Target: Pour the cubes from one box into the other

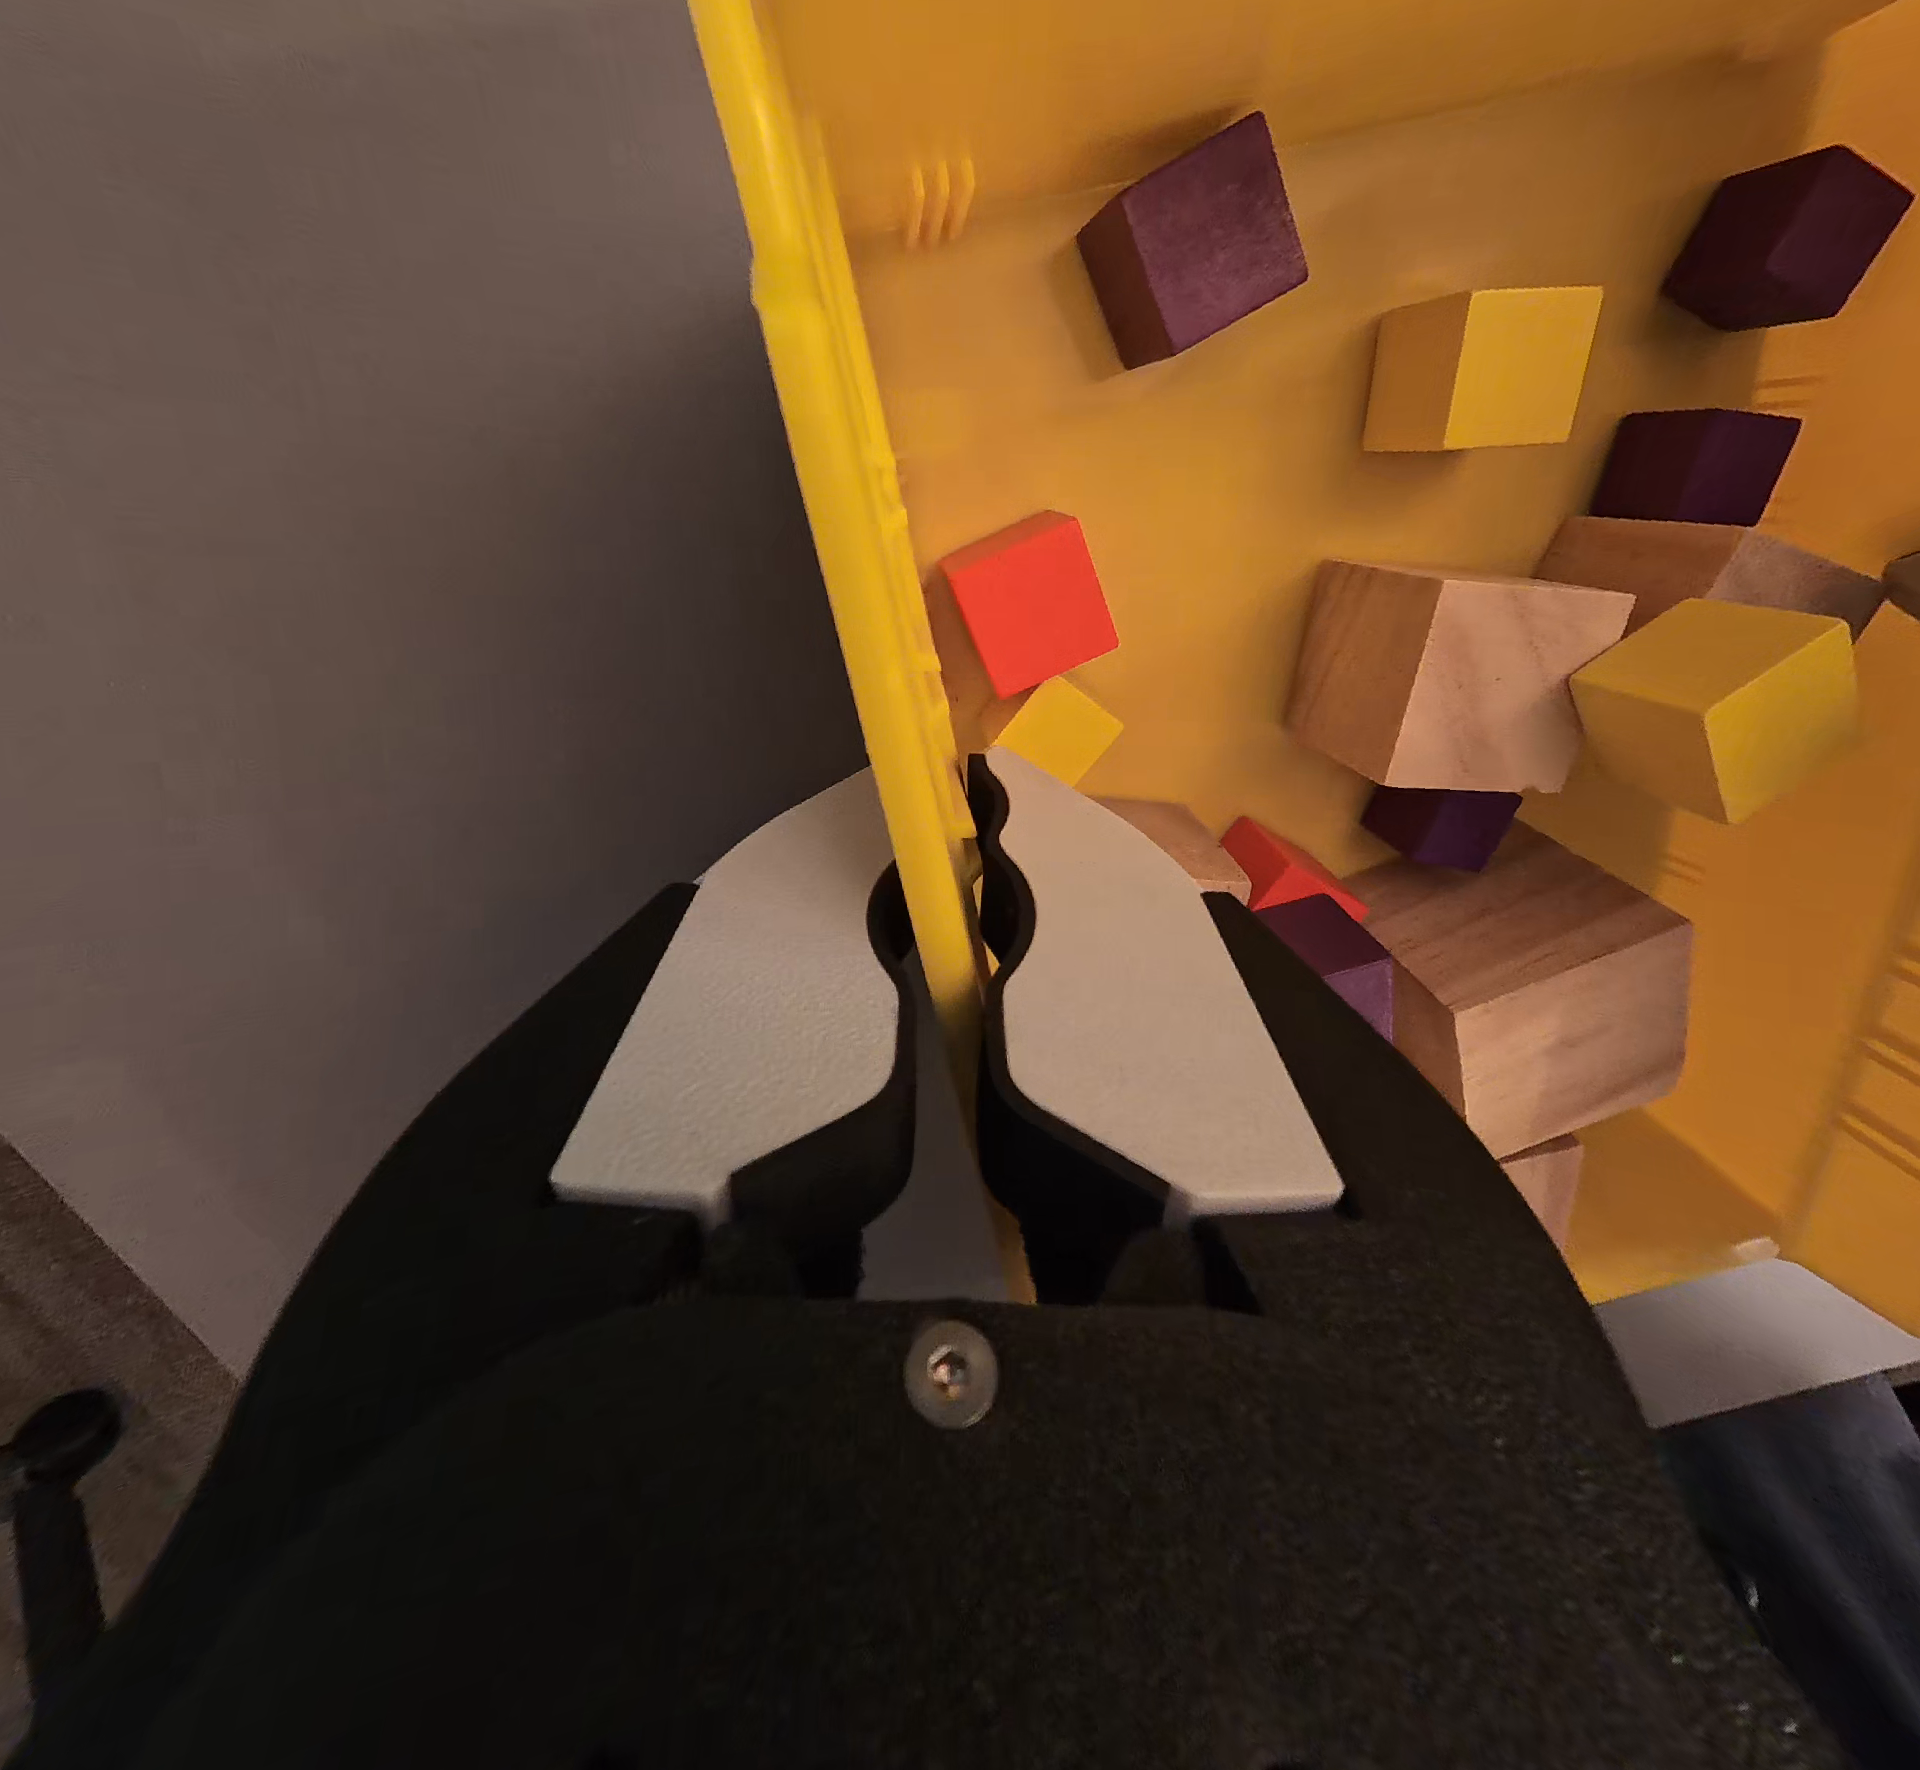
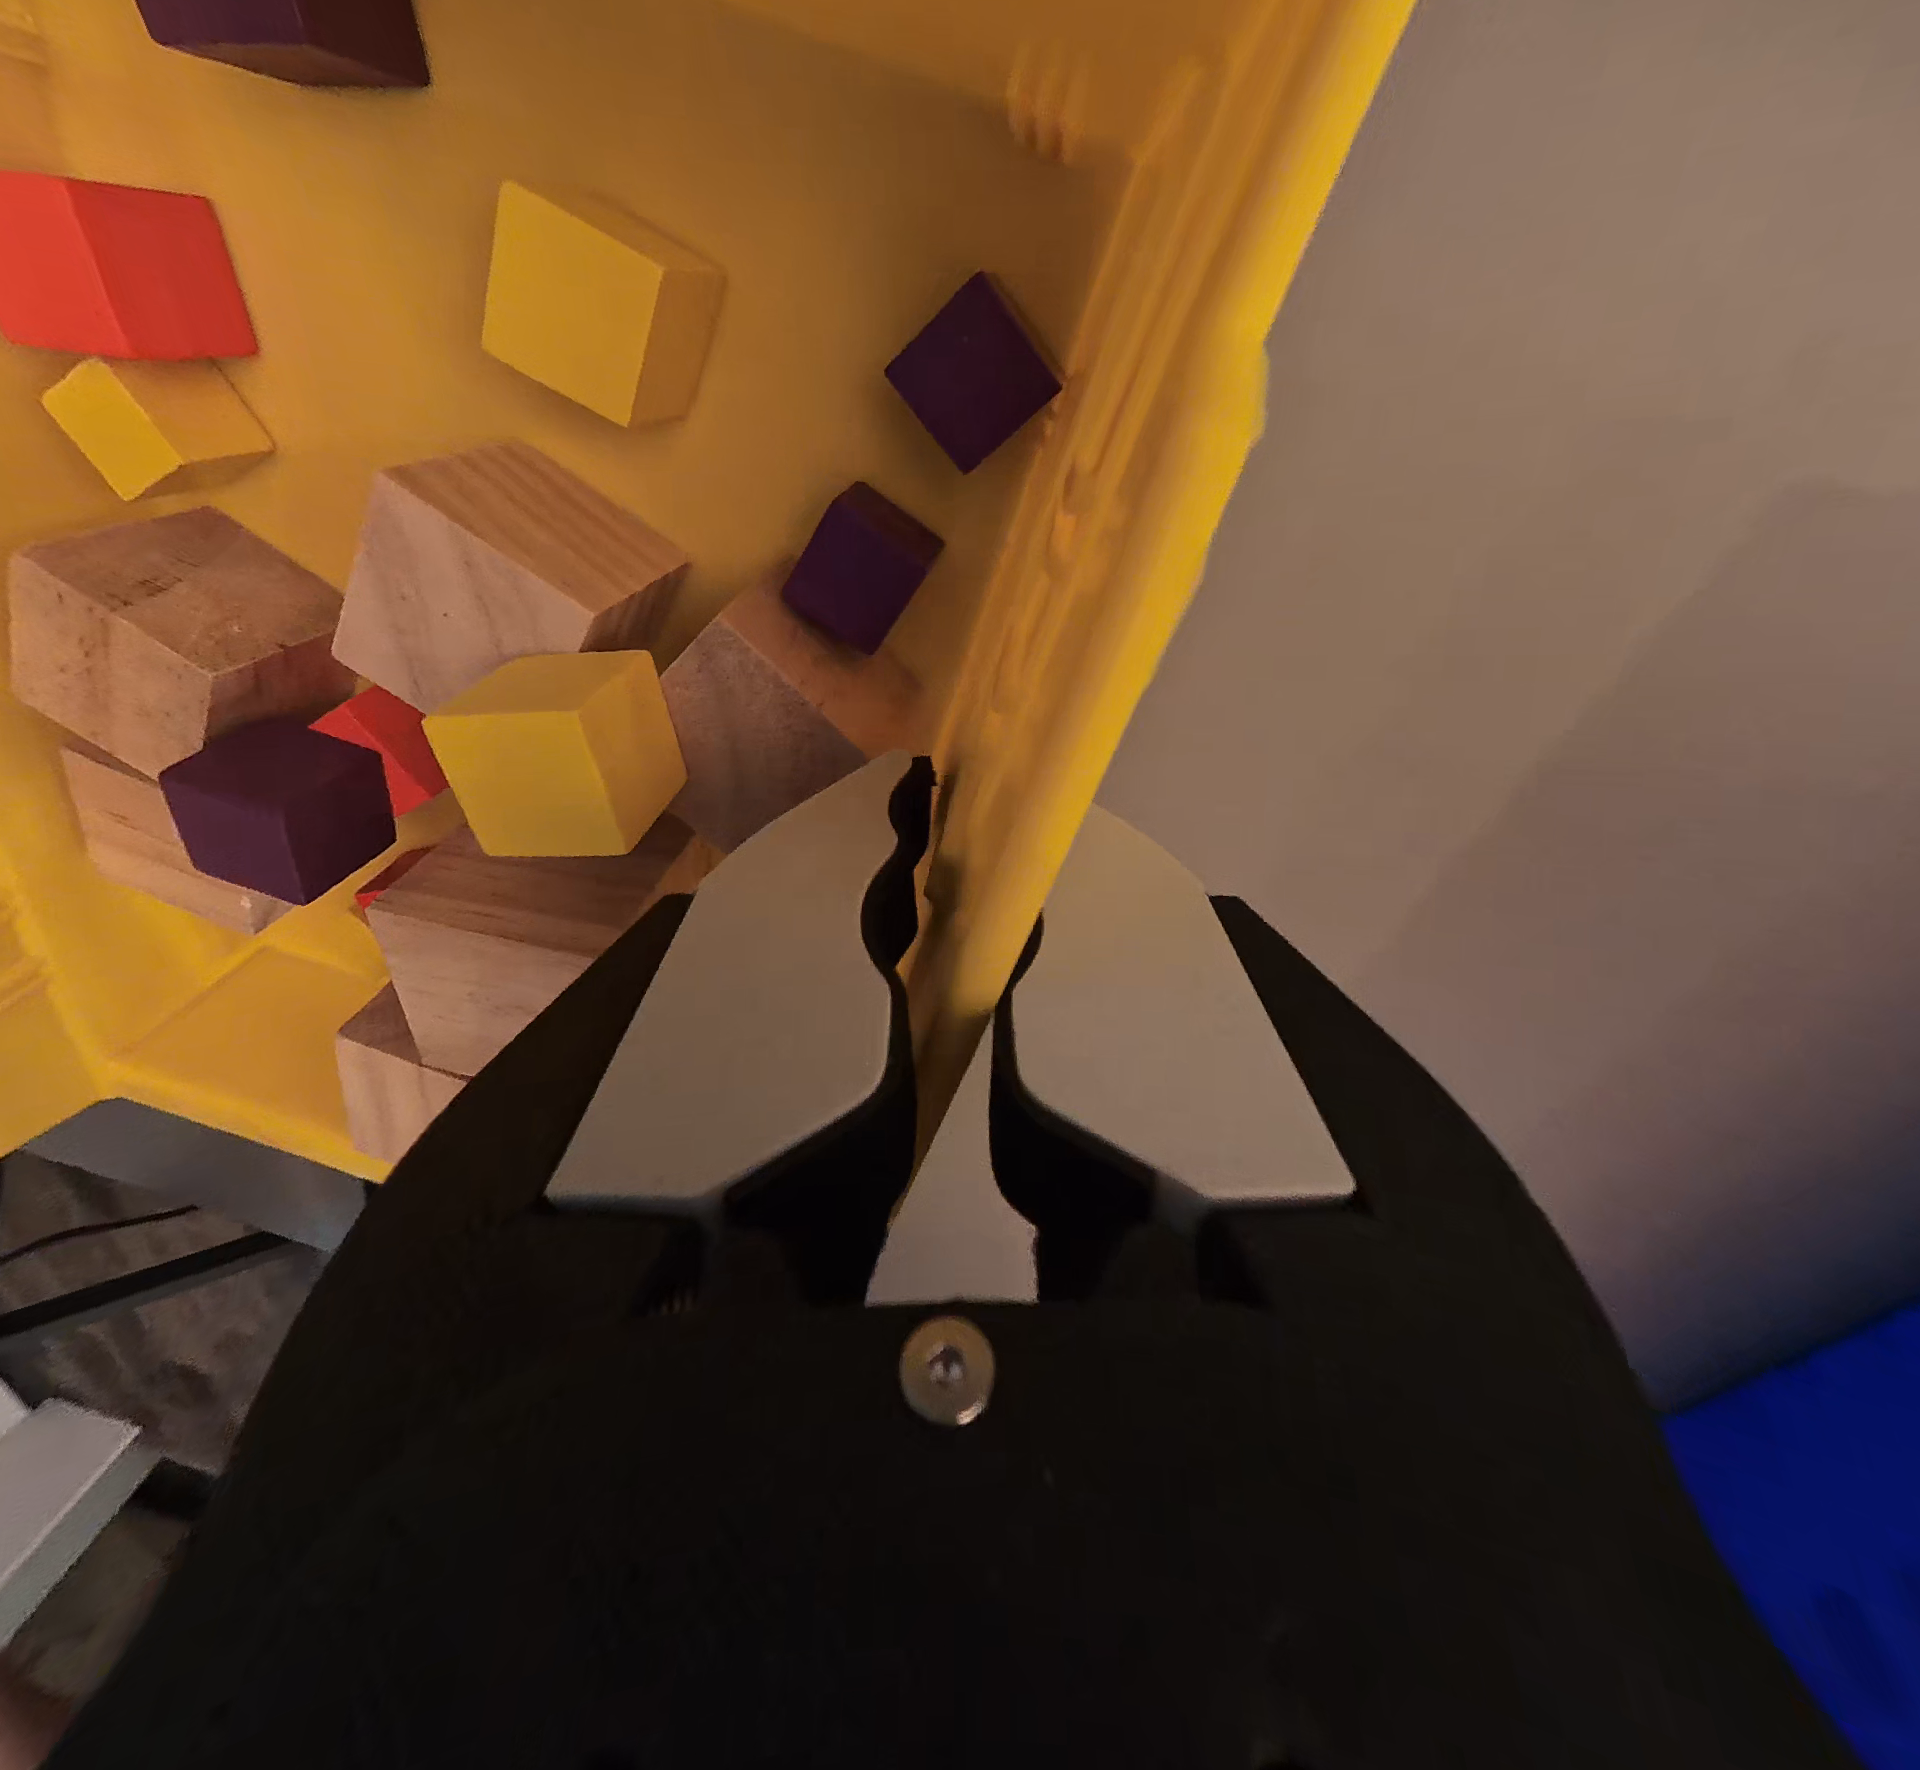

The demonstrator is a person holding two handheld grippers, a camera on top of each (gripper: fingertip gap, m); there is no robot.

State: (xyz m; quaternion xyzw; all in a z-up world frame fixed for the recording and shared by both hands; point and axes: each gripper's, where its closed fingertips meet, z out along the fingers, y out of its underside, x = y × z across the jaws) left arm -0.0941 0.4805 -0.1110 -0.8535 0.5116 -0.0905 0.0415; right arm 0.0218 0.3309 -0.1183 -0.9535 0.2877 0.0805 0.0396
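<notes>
A yellow plastic box (image 1: 1195, 6) is held tilted steeply, its open inside facing both cameras. My left gripper (image 1: 951, 847) is shut on the box's left wall (image 1: 831, 390). My right gripper (image 2: 982, 837) is shut on the box's right wall (image 2: 1174, 432). Several cubes tumble across the box's inside: purple cubes (image 1: 1195, 240), yellow cubes (image 1: 1486, 370), red cubes (image 1: 1029, 603) and larger bare wooden cubes (image 1: 1455, 671). The same cubes show in the right wrist view, among them a yellow cube (image 2: 556, 749) and a wooden cube (image 2: 499, 557). A blue box (image 2: 1808, 1554) shows at the lower right.
A plain grey wall (image 1: 364, 370) stands behind the box. A pale table edge (image 1: 1766, 1346) shows under the box's lower corner. A dark chair part (image 1: 52, 1512) and carpet lie at the lower left. Dark cables (image 2: 104, 1253) run at the lower left in the right wrist view.
</notes>
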